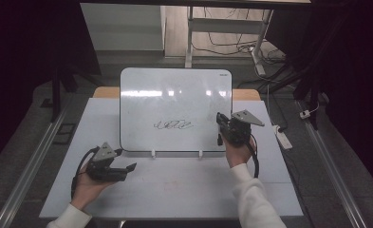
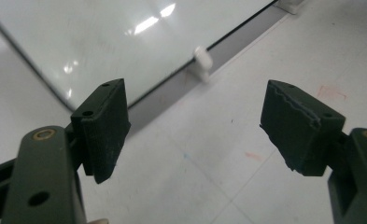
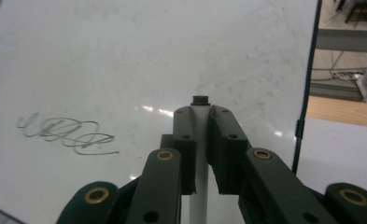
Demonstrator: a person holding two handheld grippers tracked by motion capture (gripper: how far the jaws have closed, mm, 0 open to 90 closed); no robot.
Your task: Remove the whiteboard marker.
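White marker [image 3: 200, 154] clenched in right claw [image 3: 201, 109] — left claw [image 2: 195, 135] released, nothing between jaws.

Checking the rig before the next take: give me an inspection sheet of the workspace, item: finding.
Surface: white table, faint coloured marks, otherwise bare in front.
Job's things: whiteboard propped upright on two small white feet, a black scribble low at its centre; white marker with a dark tip.
Clutter: nothing seen.
Grippers: right gripper shut on the marker, close to the board right of the scribble; left gripper open, holding nothing, near the board's lower left corner.
Cables: a black cable trails from each gripper; loose cables and a power strip on the floor at right.
Surroundings: grey floor, desk frame behind, dark sides.
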